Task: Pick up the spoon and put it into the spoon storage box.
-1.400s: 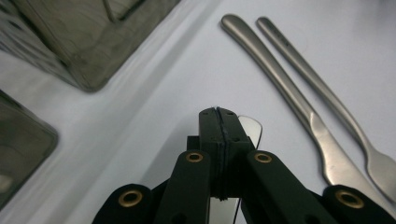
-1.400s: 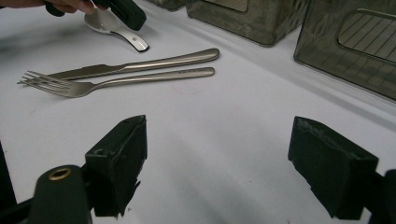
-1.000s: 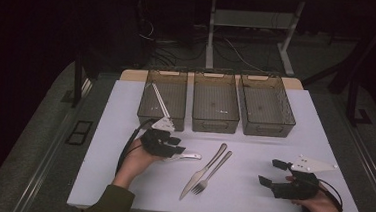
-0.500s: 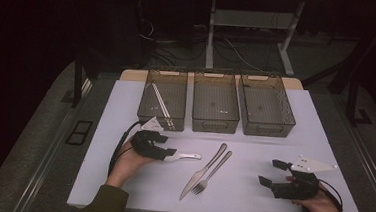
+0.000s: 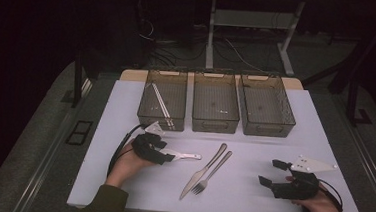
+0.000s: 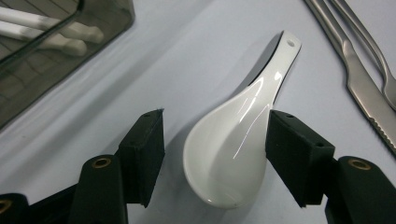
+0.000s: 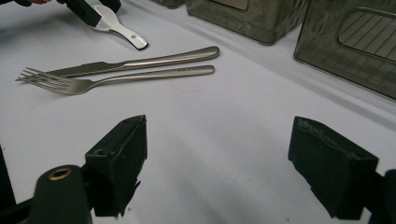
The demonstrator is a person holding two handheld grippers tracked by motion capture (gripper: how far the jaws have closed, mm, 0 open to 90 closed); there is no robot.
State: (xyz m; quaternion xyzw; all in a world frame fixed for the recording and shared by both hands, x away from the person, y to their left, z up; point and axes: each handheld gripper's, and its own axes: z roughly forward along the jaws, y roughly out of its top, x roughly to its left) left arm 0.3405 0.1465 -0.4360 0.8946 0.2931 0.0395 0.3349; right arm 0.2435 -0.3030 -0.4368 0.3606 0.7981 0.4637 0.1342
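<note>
A white ceramic spoon point(image 5: 185, 155) point(image 6: 233, 154) lies on the white table, handle toward the knife. My left gripper point(image 5: 165, 157) point(image 6: 217, 140) is low over it, and its jaws have just been opening. They stand either side of the spoon's bowl; the left pad point(image 6: 144, 158) is clear of it and the right pad point(image 6: 294, 158) sits at its rim. My right gripper point(image 5: 270, 173) point(image 7: 219, 158) rests open at the front right over bare table. A steel knife point(image 5: 207, 166) point(image 7: 140, 64) and fork point(image 5: 216, 169) point(image 7: 140, 76) lie side by side between the two hands.
Three clear bins stand in a row at the back: the left bin point(image 5: 161, 121) holds white chopsticks point(image 5: 159, 100), then the middle bin point(image 5: 215, 124) and the right bin point(image 5: 267, 127). The table's front edge runs close under both hands.
The left hand has drawn back slightly toward the front left, and its jaws are wider around the spoon. The spoon, knife, fork and the right hand have stayed put.
</note>
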